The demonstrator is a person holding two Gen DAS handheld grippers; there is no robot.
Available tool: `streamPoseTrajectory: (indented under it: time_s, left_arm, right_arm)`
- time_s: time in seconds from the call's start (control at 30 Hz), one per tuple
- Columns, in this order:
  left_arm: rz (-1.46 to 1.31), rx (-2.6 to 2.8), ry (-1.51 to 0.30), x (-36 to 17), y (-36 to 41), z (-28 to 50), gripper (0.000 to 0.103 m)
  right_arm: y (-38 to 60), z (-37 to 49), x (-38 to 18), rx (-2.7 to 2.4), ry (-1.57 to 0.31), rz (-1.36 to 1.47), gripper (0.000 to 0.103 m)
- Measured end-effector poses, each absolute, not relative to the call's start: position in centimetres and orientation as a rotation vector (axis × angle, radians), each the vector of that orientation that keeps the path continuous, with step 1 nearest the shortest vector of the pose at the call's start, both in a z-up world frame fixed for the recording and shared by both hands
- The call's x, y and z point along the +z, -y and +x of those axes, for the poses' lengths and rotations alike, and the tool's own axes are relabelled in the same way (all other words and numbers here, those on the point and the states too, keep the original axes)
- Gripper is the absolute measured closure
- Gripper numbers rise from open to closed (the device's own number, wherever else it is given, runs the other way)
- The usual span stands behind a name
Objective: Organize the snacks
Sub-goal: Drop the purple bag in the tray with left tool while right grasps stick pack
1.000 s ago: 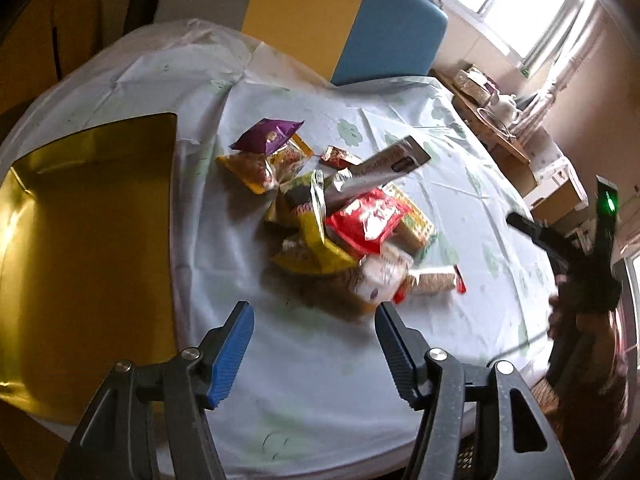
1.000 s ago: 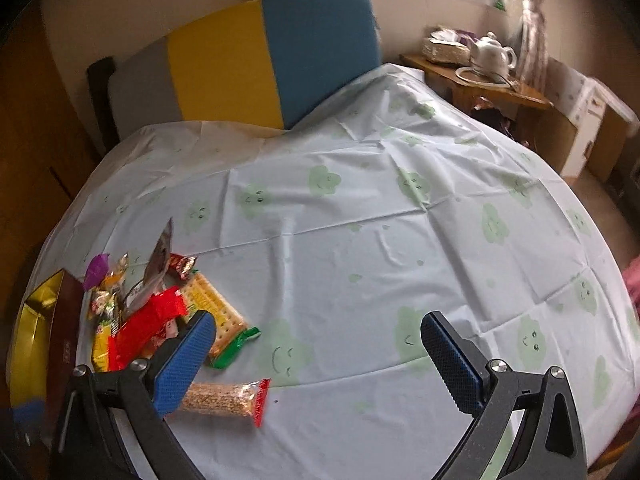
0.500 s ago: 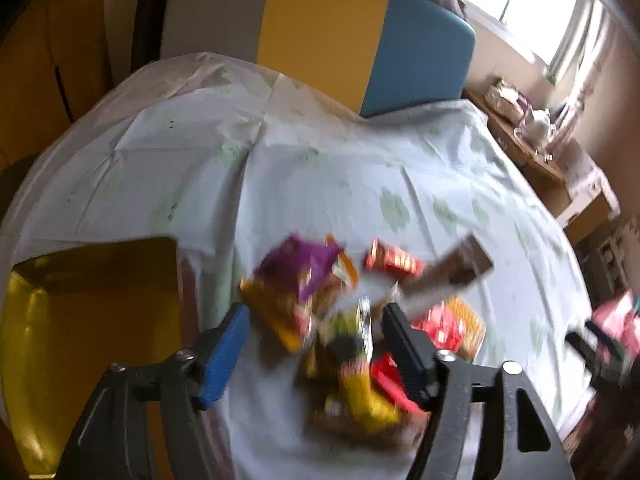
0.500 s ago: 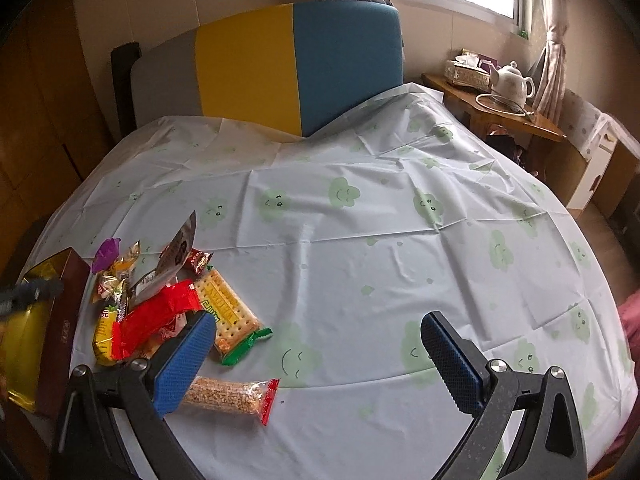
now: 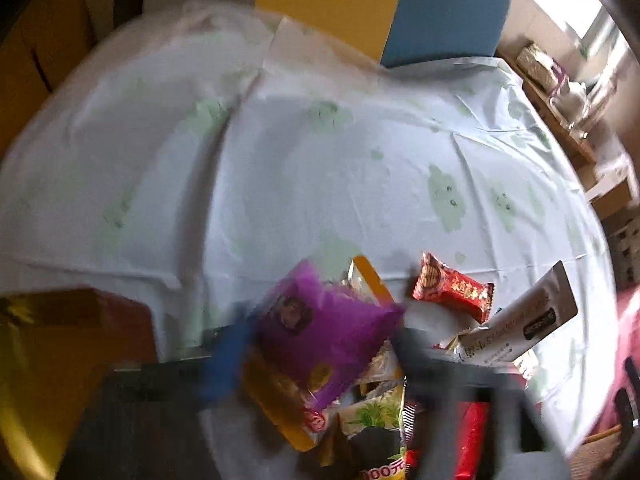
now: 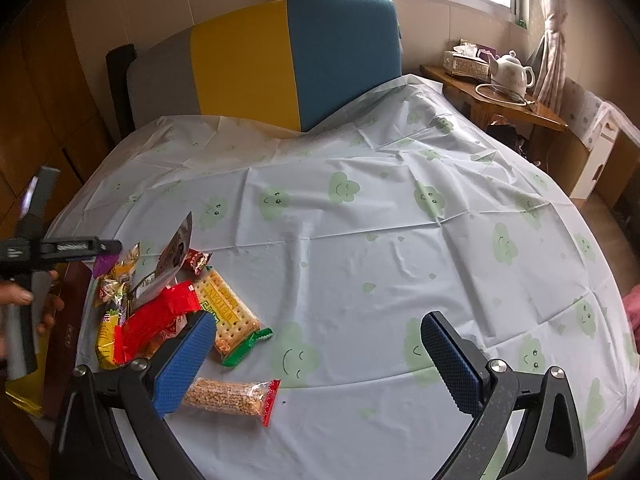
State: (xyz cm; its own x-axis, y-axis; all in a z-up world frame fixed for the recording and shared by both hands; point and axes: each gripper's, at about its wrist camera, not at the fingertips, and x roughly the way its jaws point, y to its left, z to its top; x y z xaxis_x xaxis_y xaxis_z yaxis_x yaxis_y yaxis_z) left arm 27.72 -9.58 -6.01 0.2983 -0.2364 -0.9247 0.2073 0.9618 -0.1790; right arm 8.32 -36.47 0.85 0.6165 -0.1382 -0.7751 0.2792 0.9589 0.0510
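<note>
A pile of snack packets lies at the table's left edge. A purple packet [image 5: 320, 332] sits on top of it, between the blurred fingers of my left gripper [image 5: 320, 356]. The jaws are closing and the pads touch the packet's two sides. Around it lie an orange packet [image 5: 276, 400], a small red bar [image 5: 452, 292] and a silver sachet [image 5: 520, 328]. In the right wrist view a hand holds the left gripper [image 6: 100, 246] over the purple packet [image 6: 103, 265]. My right gripper [image 6: 316, 320] is open and empty near a cracker pack [image 6: 228, 316] and a peanut bar [image 6: 232, 394].
A gold-lined box [image 5: 48, 360] with dark red sides [image 6: 66, 312] stands left of the pile. A grey, yellow and blue seat back [image 6: 280, 60] rises behind the table. A side table with a teapot [image 6: 512, 68] stands at the far right.
The left gripper has moved forward and down over the pile, and its jaws have narrowed around the purple packet. The right gripper has stayed put and open.
</note>
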Motion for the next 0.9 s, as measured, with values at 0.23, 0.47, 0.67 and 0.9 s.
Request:
streamPoseTrajectory:
  time_s: [0.23, 0.47, 0.67, 0.9]
  left_arm:
    - [-0.048, -0.387, -1.070, -4.1, 8.2, 23.5, 0.068]
    - [-0.048, -0.445, -0.962, -0.3, 7.1, 17.8, 0.068]
    - [-0.090, -0.452, -0.914, 1.3, 4.5, 13.9, 0.068]
    - [-0.144, -0.378, -0.885, 2.0, -0.4, 11.8, 0.068]
  right_arm:
    - [36.4, 8.4, 0.8, -0.253, -0.875, 0.154, 0.000]
    - [36.3, 8.6, 0.2, -0.255, -0.906, 0.142, 0.000]
    - [36.4, 8.9, -0.9, -0.143, -0.955, 0.292, 0.000]
    - [34.0, 11.9, -1.1, 0.008, -0.961, 0.487, 0.009]
